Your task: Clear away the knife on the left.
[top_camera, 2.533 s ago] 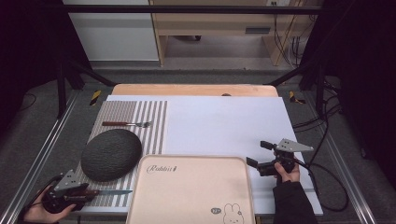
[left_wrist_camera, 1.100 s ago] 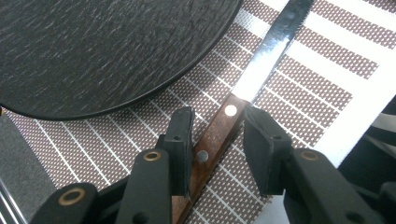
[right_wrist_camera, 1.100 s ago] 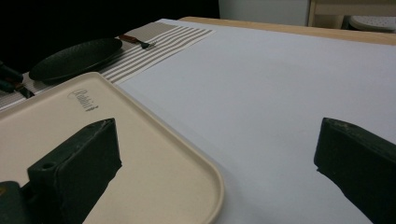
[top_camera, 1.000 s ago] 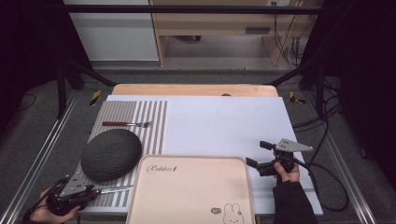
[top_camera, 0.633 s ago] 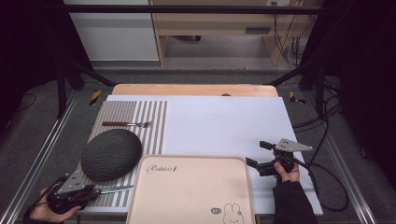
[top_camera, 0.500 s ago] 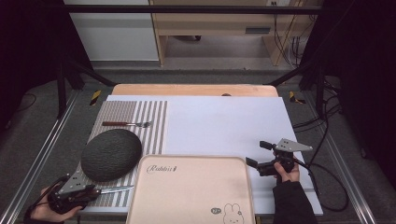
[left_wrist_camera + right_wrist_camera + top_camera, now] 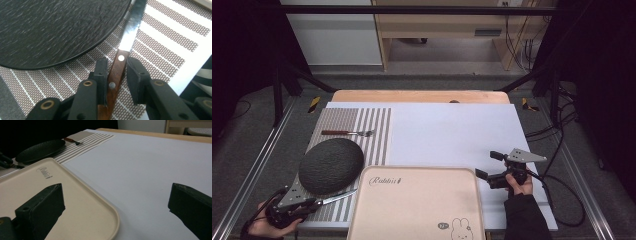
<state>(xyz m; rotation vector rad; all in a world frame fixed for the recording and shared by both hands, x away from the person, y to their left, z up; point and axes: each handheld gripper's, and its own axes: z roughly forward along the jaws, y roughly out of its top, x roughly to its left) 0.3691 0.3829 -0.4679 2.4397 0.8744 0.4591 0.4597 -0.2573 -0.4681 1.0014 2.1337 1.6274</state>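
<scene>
Surface: striped mat point(image 7: 362, 131) under my fingers.
Left gripper point(image 7: 115, 72): jaws were just closing around knife handle point(image 7: 115, 75), one pad not yet touching.
Right gripper point(image 7: 115, 202): wide, empty.
Tip: should've squeezed square, mid-handle.

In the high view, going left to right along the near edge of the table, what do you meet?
Left gripper → knife → beige tray → right gripper.
</scene>
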